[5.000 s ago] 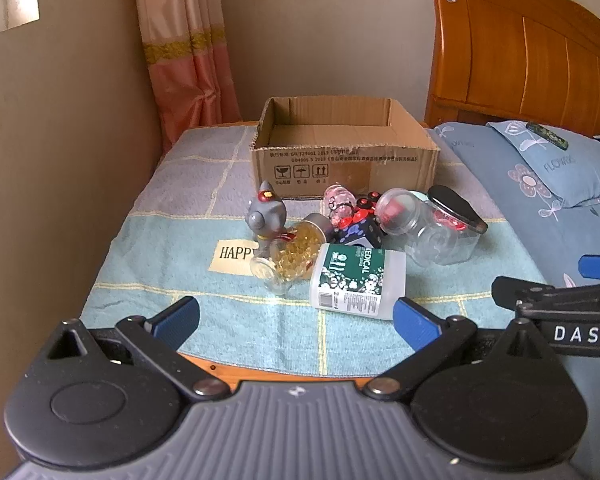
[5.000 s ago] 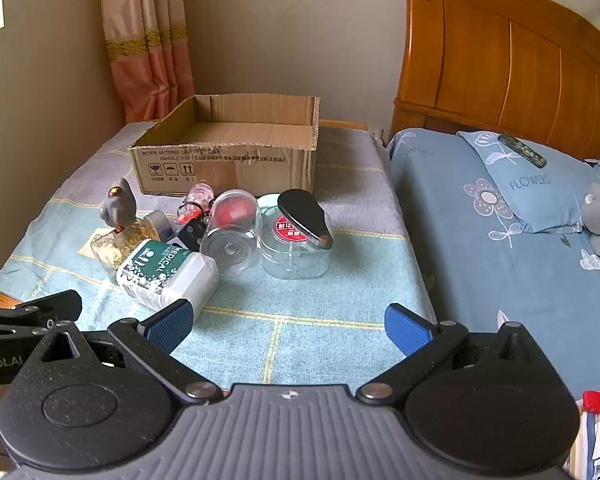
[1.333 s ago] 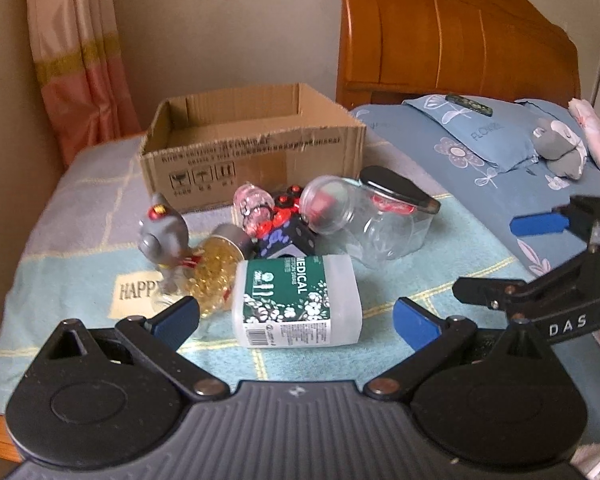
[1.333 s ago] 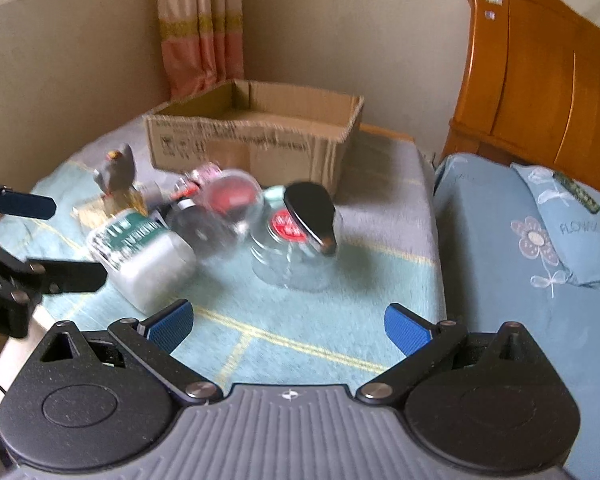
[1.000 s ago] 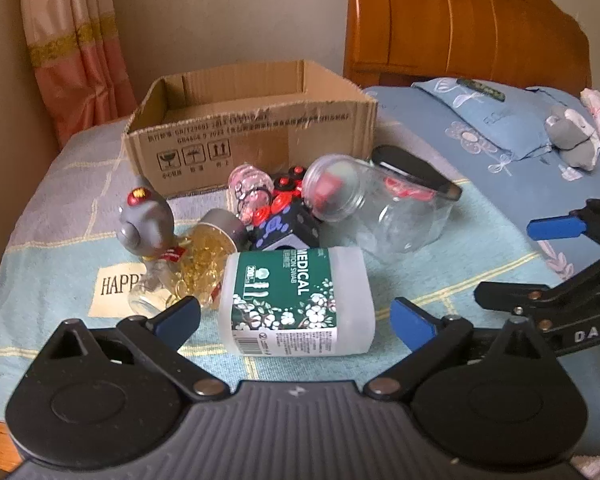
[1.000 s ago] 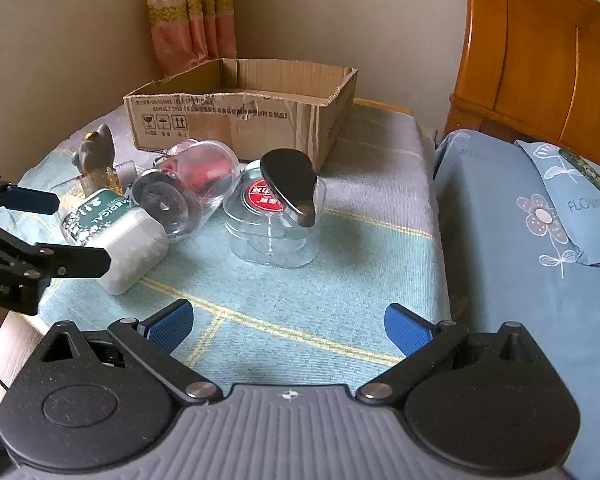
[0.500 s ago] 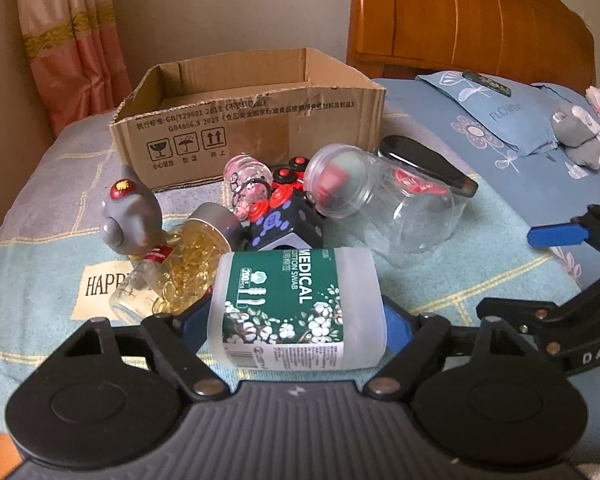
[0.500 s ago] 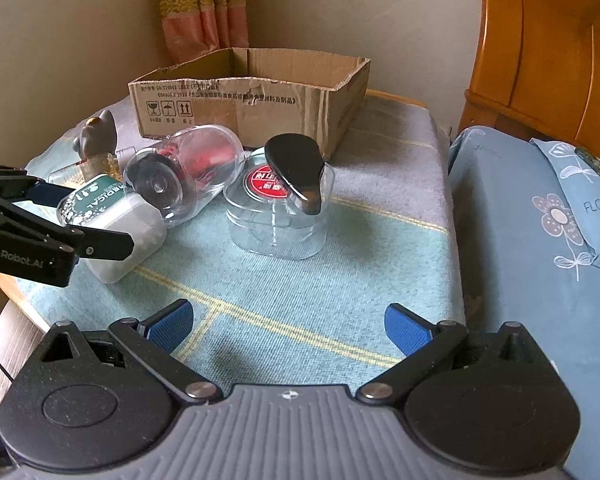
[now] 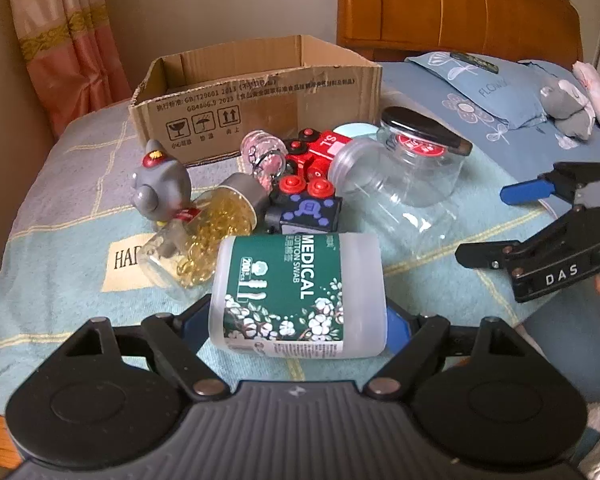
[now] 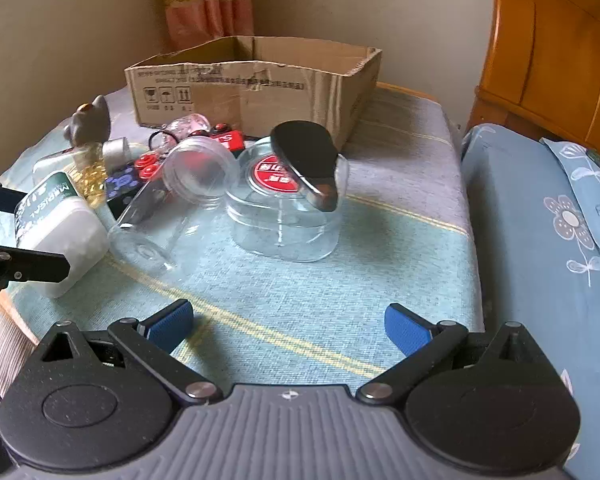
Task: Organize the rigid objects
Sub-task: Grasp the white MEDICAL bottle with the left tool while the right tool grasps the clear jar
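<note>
A white cotton swab box point(image 9: 296, 296) with a green label lies on its side between the blue pads of my left gripper point(image 9: 296, 324), which is shut on it. It also shows at the left of the right wrist view point(image 10: 60, 232). Behind it lie a jar of yellow capsules point(image 9: 204, 232), a grey figurine point(image 9: 160, 188), red and black toys point(image 9: 308, 184), a fallen clear jar point(image 9: 384, 192) and a clear jar with a black lid point(image 9: 420, 160). My right gripper point(image 10: 288, 326) is open and empty over the cloth, in front of the black-lidded jar point(image 10: 288, 200).
An open cardboard box point(image 9: 256, 96) stands behind the pile; it also shows in the right wrist view point(image 10: 260, 80). The table's cloth point(image 10: 300, 300) ends at the near and left edges. A bed with a blue pillow point(image 9: 492, 84) and wooden headboard lies to the right.
My left gripper moved forward over the pile and closed its pads on the cotton swab box. My right gripper moved closer to the jars and stayed open.
</note>
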A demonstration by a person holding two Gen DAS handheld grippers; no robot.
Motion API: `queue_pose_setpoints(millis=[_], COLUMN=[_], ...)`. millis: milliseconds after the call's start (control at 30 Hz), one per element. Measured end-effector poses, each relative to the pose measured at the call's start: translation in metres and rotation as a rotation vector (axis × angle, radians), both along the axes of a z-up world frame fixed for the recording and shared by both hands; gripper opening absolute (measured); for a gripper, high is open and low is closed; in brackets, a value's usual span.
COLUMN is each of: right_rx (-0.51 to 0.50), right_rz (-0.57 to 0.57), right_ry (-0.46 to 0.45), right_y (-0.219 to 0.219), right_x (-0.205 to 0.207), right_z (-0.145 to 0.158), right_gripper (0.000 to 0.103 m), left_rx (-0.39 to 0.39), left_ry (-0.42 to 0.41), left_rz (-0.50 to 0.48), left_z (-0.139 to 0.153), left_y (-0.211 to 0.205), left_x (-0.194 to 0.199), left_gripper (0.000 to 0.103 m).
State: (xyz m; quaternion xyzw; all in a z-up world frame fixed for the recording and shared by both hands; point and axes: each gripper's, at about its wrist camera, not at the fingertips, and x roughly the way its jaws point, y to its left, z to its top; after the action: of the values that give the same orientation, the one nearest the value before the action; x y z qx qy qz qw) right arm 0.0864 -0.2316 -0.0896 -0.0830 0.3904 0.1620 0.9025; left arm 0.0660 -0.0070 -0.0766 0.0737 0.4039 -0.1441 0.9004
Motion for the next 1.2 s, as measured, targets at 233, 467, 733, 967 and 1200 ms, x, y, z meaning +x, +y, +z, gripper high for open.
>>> queue_pose_setpoints(millis=[233, 467, 733, 967, 1200], right_rx=[-0.023, -0.035, -0.038, -0.035, -0.058], right_rz=[0.056, 0.16, 0.312, 0.456, 0.573], right_ry=[-0.003, -0.036, -0.078, -0.083, 0.026], right_y=[0.005, 0.014, 0.037, 0.066, 0.101], right_x=[-0.008, -0.016, -0.008, 0.023, 0.069], right_z=[0.007, 0.027, 0.049, 0.064, 0.057], right_gripper=[0.103, 0.103, 0.103, 0.103, 0.103], left_rx=[-0.011, -0.018, -0.01, -0.02, -0.029], left_ry=[-0.005, -0.004, 0.004, 0.003, -0.011], left_rz=[0.01, -0.006, 0.049, 0.121, 0.145], left_z=[-0.005, -0.005, -0.003, -0.004, -0.004], left_y=[-0.006, 0.005, 0.03, 0.05, 0.053], left_x=[0.011, 0.001, -0.012, -0.014, -0.017], left_gripper=[0.083, 0.083, 0.083, 0.083, 0.083])
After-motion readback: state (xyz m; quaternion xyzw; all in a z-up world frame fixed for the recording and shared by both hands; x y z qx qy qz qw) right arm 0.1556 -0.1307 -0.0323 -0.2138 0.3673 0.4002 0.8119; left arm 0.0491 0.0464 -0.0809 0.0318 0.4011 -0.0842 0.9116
